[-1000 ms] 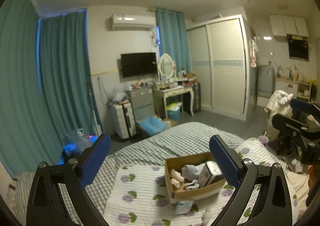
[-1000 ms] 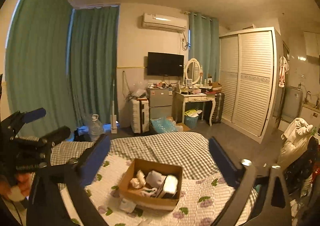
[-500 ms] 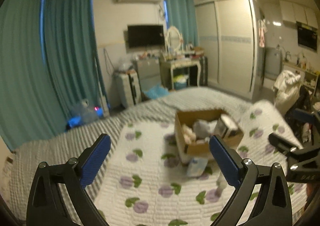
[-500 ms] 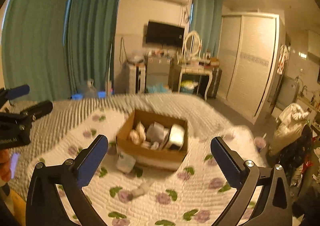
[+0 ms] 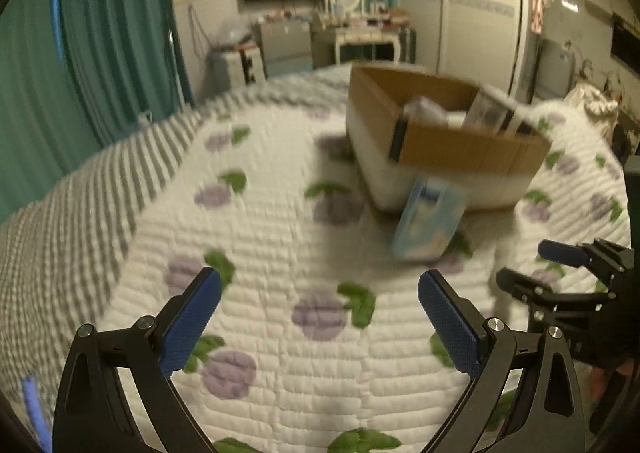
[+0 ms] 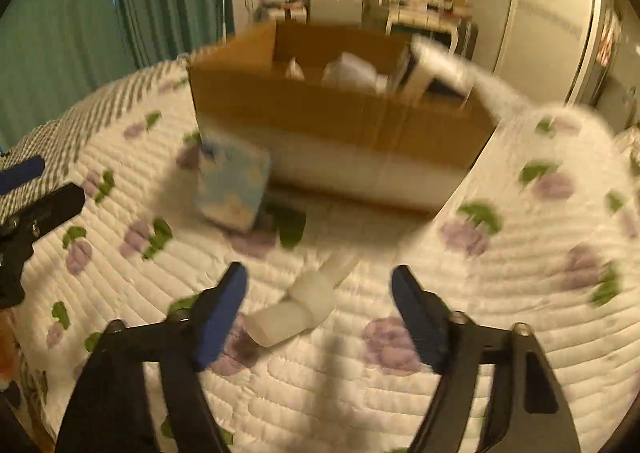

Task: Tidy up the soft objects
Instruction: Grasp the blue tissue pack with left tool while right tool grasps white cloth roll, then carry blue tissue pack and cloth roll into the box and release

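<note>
A cardboard box (image 6: 340, 109) with several soft white items and a boxy pack stands on the quilted bed; it also shows in the left wrist view (image 5: 460, 141). A light blue packet (image 6: 234, 189) leans against its front, seen in the left wrist view (image 5: 428, 219) too. A white soft roll-shaped object (image 6: 300, 307) lies on the quilt just ahead of my open, empty right gripper (image 6: 318, 285). My left gripper (image 5: 318, 293) is open and empty over bare quilt, left of the packet.
The white quilt with purple flowers (image 5: 280, 253) covers a grey checked bedspread (image 5: 80, 193). Teal curtains (image 5: 100, 33), a TV, a dressing table and a wardrobe (image 5: 480, 5) stand beyond the bed. The right gripper shows at the right edge of the left wrist view (image 5: 568, 277).
Both grippers have dropped down and forward toward the bed. The box and blue packet now loom much closer, and the white soft object has come between the right fingers' line.
</note>
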A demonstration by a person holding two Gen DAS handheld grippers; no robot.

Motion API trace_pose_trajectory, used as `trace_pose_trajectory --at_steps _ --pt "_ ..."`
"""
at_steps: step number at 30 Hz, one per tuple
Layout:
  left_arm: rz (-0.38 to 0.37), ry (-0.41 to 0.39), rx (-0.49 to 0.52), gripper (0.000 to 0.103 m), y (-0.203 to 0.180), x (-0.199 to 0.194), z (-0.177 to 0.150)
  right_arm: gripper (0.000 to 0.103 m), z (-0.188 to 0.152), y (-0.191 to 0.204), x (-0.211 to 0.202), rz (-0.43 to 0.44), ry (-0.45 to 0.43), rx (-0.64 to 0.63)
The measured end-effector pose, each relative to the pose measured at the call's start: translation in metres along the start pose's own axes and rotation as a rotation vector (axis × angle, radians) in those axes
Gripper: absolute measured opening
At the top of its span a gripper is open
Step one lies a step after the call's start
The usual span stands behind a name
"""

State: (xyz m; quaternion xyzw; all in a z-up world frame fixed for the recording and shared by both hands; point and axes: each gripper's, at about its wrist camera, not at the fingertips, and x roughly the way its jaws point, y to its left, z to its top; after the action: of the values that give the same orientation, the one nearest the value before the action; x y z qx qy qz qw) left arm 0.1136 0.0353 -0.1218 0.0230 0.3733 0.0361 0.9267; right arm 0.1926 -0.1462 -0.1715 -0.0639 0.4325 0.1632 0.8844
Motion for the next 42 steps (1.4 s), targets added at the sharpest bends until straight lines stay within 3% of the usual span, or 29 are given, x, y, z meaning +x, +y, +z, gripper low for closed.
trace_pose_trajectory --at_steps 4,6,9,17,21,24,27,33,35,37,42 --pt "0.001 0.032 0.011 0.101 -0.002 0.013 -0.010 0.055 -0.009 0.000 0.027 0.023 0.041 0.012" --pt "-0.016 0.045 0.013 0.101 -0.005 0.016 -0.013 0.040 -0.011 0.000 0.035 0.024 0.052 0.007" --pt "-0.025 0.053 0.029 0.101 -0.012 0.017 -0.014 0.028 -0.011 -0.004 0.036 0.024 0.046 0.018" --pt "-0.068 0.030 0.061 0.099 -0.039 0.009 -0.003 0.027 0.010 -0.021 -0.003 0.064 -0.043 0.032" --pt "-0.077 0.026 0.055 0.099 -0.056 0.021 0.012 0.027 0.027 -0.028 -0.005 0.061 -0.046 0.003" --pt "-0.077 0.048 0.050 0.099 -0.067 0.038 0.021 0.027 0.033 -0.035 0.003 0.059 -0.038 0.012" --pt "-0.069 0.081 0.036 0.091 -0.073 0.060 0.027 0.028 0.031 -0.046 0.013 0.047 -0.019 0.054" --pt "-0.114 0.153 0.003 0.090 -0.081 0.096 0.029 0.028 0.032 -0.058 0.016 0.061 -0.010 0.088" --pt "-0.113 0.147 0.025 0.068 -0.086 0.098 0.028 0.028 0.030 -0.061 0.013 0.071 -0.019 0.106" --pt "-0.101 0.152 0.045 0.055 -0.088 0.099 0.027 0.028 0.027 -0.064 0.012 0.076 -0.019 0.113" --pt "-0.138 0.139 0.021 0.053 -0.077 0.083 0.022 0.028 0.018 -0.066 0.007 0.078 -0.034 0.132"
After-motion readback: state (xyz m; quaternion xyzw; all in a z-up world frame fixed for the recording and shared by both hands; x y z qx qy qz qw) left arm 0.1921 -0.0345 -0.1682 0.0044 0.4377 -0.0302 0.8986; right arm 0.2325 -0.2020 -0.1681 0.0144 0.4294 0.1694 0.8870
